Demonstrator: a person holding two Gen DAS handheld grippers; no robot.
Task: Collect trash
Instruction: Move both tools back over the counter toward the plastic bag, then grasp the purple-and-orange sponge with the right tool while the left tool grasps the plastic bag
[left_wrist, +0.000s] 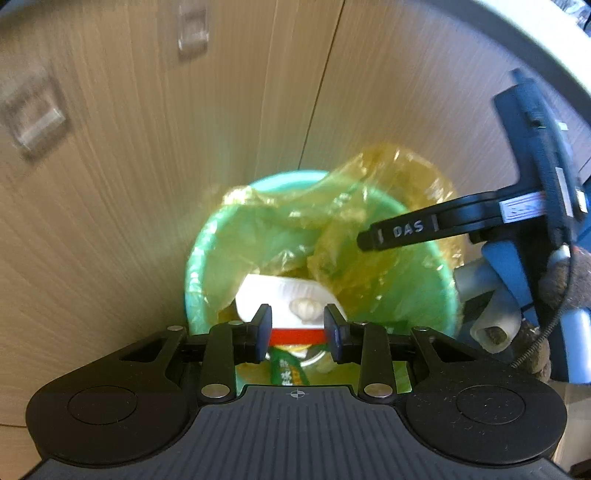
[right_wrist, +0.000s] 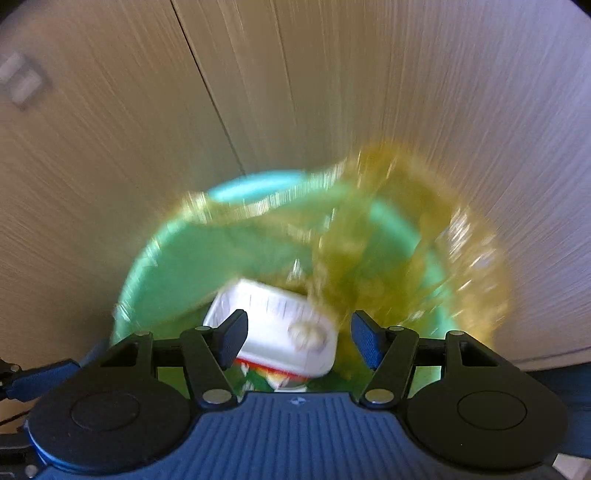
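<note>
A green bin (left_wrist: 195, 266) with a loose yellow liner bag (left_wrist: 388, 173) stands against a wooden cabinet. Inside lies a white tray (left_wrist: 273, 295) with a red near edge and a pale lump on it, over a green printed wrapper (left_wrist: 288, 369). My left gripper (left_wrist: 299, 328) hangs open over the bin, its pads framing the tray's red edge without touching it. One black finger (left_wrist: 406, 230) of the right gripper reaches over the bin from the right. In the blurred right wrist view, my right gripper (right_wrist: 299, 339) is open above the tray (right_wrist: 273, 321) and bin (right_wrist: 166, 266).
Wooden cabinet doors (left_wrist: 147, 166) rise right behind the bin, with clear stick-on hooks (left_wrist: 37, 118) at the upper left. A brown sleeve (left_wrist: 561, 280) and white tube ends (left_wrist: 495, 332) sit at the right edge beside the bin.
</note>
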